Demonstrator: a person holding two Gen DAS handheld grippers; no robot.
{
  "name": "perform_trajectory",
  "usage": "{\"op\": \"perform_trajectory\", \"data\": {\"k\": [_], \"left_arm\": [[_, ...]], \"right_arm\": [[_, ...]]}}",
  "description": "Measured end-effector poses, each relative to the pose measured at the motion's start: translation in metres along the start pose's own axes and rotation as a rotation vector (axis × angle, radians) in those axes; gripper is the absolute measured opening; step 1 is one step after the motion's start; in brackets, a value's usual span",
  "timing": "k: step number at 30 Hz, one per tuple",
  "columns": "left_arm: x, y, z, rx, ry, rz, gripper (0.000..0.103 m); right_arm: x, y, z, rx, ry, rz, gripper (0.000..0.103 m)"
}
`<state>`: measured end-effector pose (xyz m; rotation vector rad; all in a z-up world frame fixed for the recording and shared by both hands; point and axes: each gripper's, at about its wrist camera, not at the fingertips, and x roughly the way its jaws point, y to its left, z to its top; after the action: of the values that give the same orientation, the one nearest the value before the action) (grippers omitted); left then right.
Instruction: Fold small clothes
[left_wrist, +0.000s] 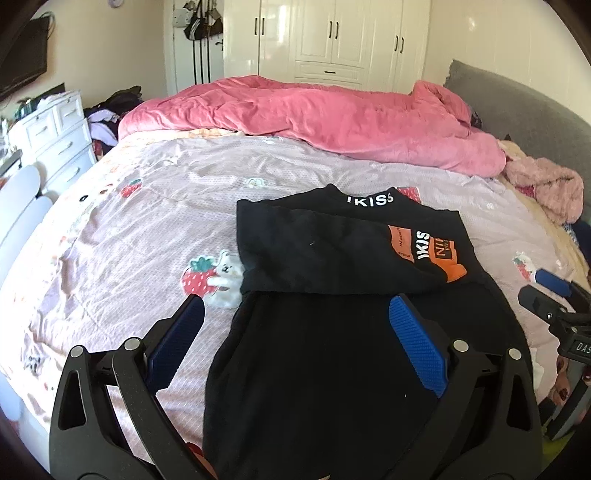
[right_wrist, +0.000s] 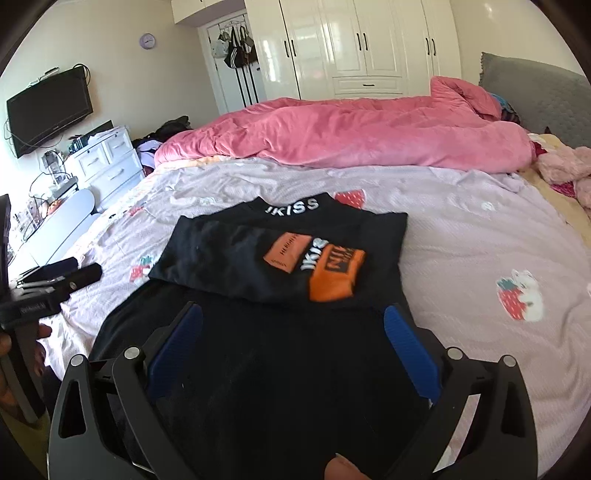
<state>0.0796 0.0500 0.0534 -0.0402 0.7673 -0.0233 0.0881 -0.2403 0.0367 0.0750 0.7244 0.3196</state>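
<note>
A small black top (left_wrist: 332, 251) with an orange print and white "IKISS" lettering on the collar lies flat on the bed, collar pointing away. One side is folded across the chest, and the plain lower half stretches toward me. My left gripper (left_wrist: 297, 314) hovers open over the top's lower left part, one finger over the sheet and the other over the fabric. My right gripper (right_wrist: 293, 317) is open above the lower half of the top (right_wrist: 229, 258), holding nothing. Each gripper shows at the edge of the other view: right gripper (left_wrist: 550, 286), left gripper (right_wrist: 70, 278).
The top rests on a lilac strawberry-print sheet (left_wrist: 129, 240). A pink duvet (left_wrist: 314, 114) is bunched along the far side and a fluffy pink garment (left_wrist: 546, 184) lies at the right. A grey headboard (left_wrist: 517, 110) stands at right, white drawers (left_wrist: 62, 136) at left.
</note>
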Motion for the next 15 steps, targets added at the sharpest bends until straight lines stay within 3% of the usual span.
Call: {"op": "perform_trajectory", "data": {"k": [15], "left_arm": [[-0.024, 0.061, -0.043, -0.085, 0.035, 0.041, 0.094]], "right_arm": [[-0.041, -0.023, -0.052, -0.001, 0.068, -0.097, 0.098]]}}
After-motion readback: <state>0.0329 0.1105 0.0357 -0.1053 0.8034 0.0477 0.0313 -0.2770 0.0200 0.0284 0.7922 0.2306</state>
